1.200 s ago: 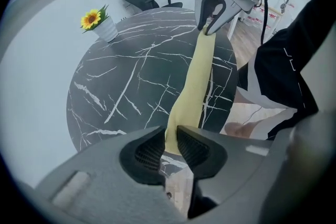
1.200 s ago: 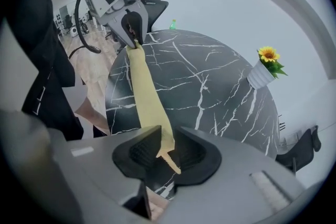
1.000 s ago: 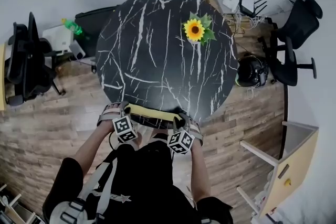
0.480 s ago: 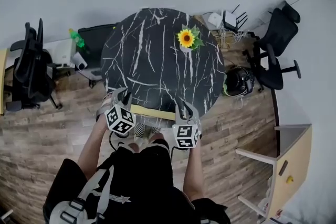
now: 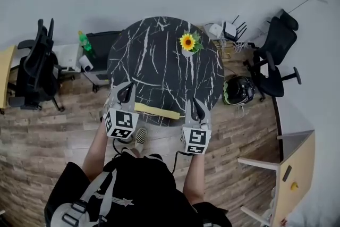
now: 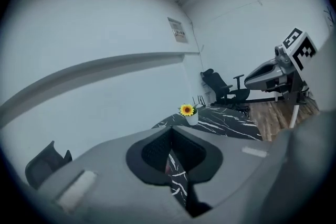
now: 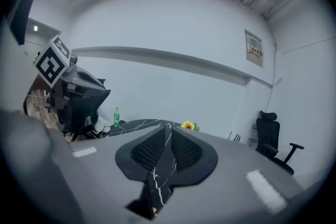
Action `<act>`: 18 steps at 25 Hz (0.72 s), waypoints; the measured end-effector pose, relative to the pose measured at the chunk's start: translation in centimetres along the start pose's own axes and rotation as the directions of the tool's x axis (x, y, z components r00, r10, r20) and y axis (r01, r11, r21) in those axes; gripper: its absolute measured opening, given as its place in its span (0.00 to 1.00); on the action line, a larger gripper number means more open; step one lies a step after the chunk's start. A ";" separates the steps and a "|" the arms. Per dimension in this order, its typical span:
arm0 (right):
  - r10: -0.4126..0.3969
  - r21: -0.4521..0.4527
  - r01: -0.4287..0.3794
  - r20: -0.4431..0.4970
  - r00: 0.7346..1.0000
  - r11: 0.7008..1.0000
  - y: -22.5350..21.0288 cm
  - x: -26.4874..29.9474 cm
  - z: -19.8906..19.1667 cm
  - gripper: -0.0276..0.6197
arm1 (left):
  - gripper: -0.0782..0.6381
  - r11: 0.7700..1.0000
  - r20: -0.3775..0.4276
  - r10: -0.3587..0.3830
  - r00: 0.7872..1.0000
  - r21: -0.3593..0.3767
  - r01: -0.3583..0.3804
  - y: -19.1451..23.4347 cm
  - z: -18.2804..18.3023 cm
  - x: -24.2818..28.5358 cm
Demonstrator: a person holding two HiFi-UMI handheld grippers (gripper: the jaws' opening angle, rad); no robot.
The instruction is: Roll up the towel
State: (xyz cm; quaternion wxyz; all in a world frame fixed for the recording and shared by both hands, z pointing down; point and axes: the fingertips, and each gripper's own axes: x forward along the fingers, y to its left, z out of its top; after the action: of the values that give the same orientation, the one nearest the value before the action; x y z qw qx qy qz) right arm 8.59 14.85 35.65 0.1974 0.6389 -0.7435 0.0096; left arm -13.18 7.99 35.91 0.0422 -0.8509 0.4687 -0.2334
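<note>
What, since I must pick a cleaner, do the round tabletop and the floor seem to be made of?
Tabletop: black with branching white veins and a smooth look. It could be marble or a marble-look surface; the pictures do not settle which.
Floor: brown planks in mixed tones with visible grain, so wood or a wood-look laminate.

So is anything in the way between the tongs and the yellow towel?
Nothing visible. The yellow towel lies on the table, at its near edge, between the left tongs and right tongs, with bare tabletop around it. Left tongs are shut; the right have just been closing, both empty.
</note>
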 end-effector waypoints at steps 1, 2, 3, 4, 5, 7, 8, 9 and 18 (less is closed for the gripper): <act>-0.007 0.005 0.007 0.006 1.000 1.000 -0.1 -0.9 0.0 0.09 | 0.13 1.000 0.018 0.011 1.000 -0.006 -0.010 -0.3 0.4 -0.9; -0.009 0.009 0.009 0.022 1.000 1.000 0.0 -1.9 0.2 0.06 | 0.13 1.000 0.029 0.019 0.999 -0.014 -0.019 -0.7 0.5 -1.8; -0.005 0.013 0.005 0.044 0.999 1.000 0.2 -2.8 0.3 0.06 | 0.12 0.999 0.034 0.025 0.999 -0.024 -0.024 -1.2 0.5 -2.8; 0.002 0.015 -0.003 0.062 0.998 1.000 0.5 -3.8 0.4 0.05 | 0.12 0.999 0.036 0.026 0.999 -0.035 -0.025 -1.8 0.5 -3.8; 0.009 0.016 -0.011 0.074 0.997 1.000 0.8 -5.0 0.3 0.05 | 0.12 0.999 0.036 0.025 0.999 -0.047 -0.023 -2.6 0.3 -4.9; 0.021 0.016 -0.023 0.088 0.996 1.000 1.6 -7.4 -0.1 0.05 | 0.12 0.997 0.035 0.018 0.999 -0.074 -0.015 -4.2 -0.2 -7.1; 0.026 0.017 -0.028 0.091 0.995 0.999 2.0 -8.6 -0.5 0.05 | 0.12 0.996 0.036 0.014 0.999 -0.086 -0.011 -5.0 -0.5 -8.2; 0.032 0.018 -0.034 0.093 0.995 0.999 2.4 -9.8 -0.8 0.05 | 0.12 0.995 0.036 0.009 0.999 -0.099 -0.005 -5.9 -0.7 -9.4; 0.047 0.048 -0.052 0.102 0.994 0.998 4.2 -19.5 -4.5 0.05 | 0.12 0.988 0.046 0.005 0.999 -0.153 0.002 -12.0 -2.0 -18.1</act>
State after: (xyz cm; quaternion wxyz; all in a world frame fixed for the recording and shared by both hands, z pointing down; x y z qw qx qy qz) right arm 7.92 35.28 34.87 0.1434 0.6247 -0.7676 0.0010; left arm -12.93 29.77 34.63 -0.0123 -0.8565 0.4846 -0.1771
